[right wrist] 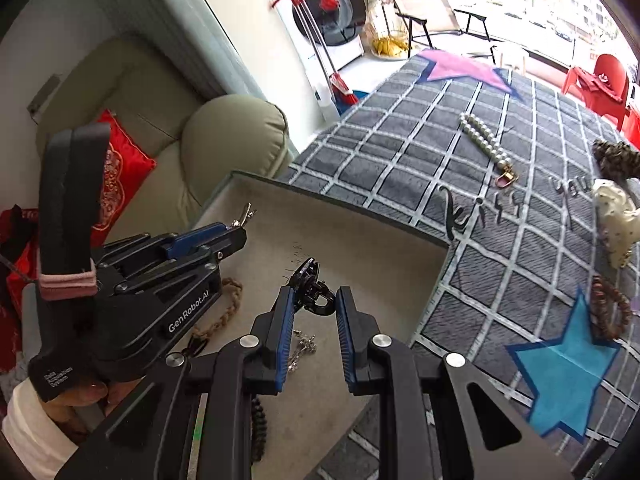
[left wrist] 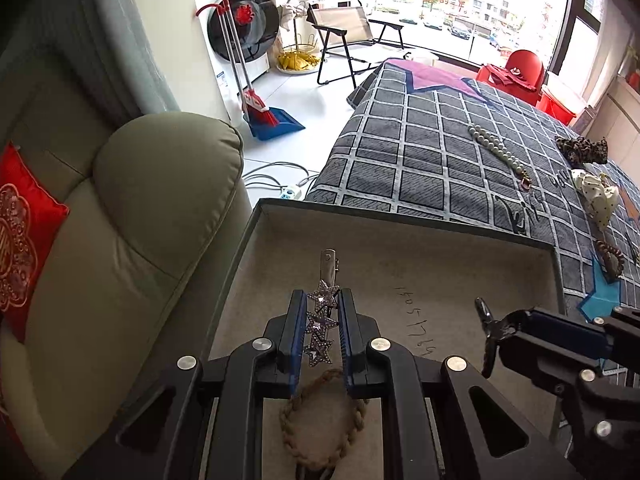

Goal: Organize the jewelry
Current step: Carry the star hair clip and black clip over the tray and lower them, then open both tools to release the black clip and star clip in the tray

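A grey-lined box [left wrist: 280, 216] sits on the checked bed cover, also in the right wrist view [right wrist: 360, 208]. My left gripper [left wrist: 320, 312] is shut on a star hair clip [left wrist: 321, 322] held over the box; it shows from the side in the right wrist view [right wrist: 236, 228]. My right gripper [right wrist: 312, 308] is over the box with a black claw clip [right wrist: 310, 286] against its left finger; its jaws stand apart. In the left wrist view the right gripper [left wrist: 492, 328] holds that black clip [left wrist: 486, 332]. A braided brown hair tie [left wrist: 320, 420] lies in the box.
On the bed lie a pearl necklace [left wrist: 498, 148], a leopard scrunchie [left wrist: 582, 150], a cream dotted bow [left wrist: 598, 196] and a brown bead bracelet [right wrist: 610, 312]. A beige armchair [left wrist: 132, 220] with a red cushion stands left of the box. A silver chain [right wrist: 302, 346] lies in the box.
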Available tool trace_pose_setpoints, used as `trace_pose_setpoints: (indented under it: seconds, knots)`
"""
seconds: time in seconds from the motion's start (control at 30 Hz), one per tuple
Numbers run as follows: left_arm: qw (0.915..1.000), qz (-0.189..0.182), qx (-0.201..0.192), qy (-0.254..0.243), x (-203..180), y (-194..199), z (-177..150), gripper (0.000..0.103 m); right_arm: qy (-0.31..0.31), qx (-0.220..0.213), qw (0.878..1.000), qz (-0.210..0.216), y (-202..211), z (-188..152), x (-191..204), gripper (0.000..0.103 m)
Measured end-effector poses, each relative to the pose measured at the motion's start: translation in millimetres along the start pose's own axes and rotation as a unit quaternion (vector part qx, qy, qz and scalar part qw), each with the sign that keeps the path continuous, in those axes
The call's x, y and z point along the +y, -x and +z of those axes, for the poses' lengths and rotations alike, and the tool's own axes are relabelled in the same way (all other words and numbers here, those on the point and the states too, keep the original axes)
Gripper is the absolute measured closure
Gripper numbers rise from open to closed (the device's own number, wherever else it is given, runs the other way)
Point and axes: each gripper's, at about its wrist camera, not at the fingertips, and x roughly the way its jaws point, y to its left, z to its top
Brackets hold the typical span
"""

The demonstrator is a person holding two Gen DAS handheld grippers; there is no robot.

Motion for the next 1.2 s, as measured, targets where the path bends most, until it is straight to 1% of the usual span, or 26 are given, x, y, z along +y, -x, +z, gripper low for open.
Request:
trace_pose_setpoints:
  seconds: [0.23, 0.3, 0.5, 0.7, 0.77, 0.83, 0.93, 1.0, 1.1, 1.2]
  knots:
    - [0.9999, 0.006, 0.008, -0.008, -4, -12, -4, 0.085, -0.009, 0.012, 1.000, -0.005, -17, -2, -10, 0.080]
    - [0.9999, 0.008, 0.003, -0.011, -5, -11, -4, 0.085, -0.009, 0.012, 1.000, -0.006, -20, -3, -12, 0.080]
    - [0.9999, 0.007, 0.005, -0.013, -6, -12, -3, 0.085, 0.006, 0.010, 1.000, -0.012, -26, -4, -7, 0.080]
    - [0.9999, 0.010, 0.007, -0.011, -7, -12, -3, 0.085, 0.025, 0.011, 0.999, -0.029, -28, -5, 0, 0.079]
    - [0.9999, 0.011, 0.008, -0.010, -7, -12, -2, 0.085, 0.025, 0.013, 0.999, -0.026, -27, -5, -1, 0.077]
    - [0.9998, 0.013, 0.009, -0.010, -7, -12, -2, 0.085, 0.024, 0.014, 0.999, -0.020, -25, -4, -1, 0.069]
    - [0.9999, 0.011, 0.012, -0.006, -6, -12, -3, 0.085, 0.027, 0.005, 0.999, -0.035, -15, -4, 1, 0.056]
    - [0.9998, 0.013, 0.013, -0.005, -6, -12, -3, 0.085, 0.025, -0.002, 0.999, -0.034, -7, -4, -1, 0.054]
    - [0.9998, 0.012, 0.014, -0.007, -7, -11, -4, 0.085, 0.020, -0.013, 0.999, -0.045, 8, -6, -6, 0.054]
    - [0.9998, 0.012, 0.014, -0.011, -10, -9, -4, 0.085, 0.012, -0.024, 0.999, -0.045, 24, -11, -13, 0.054]
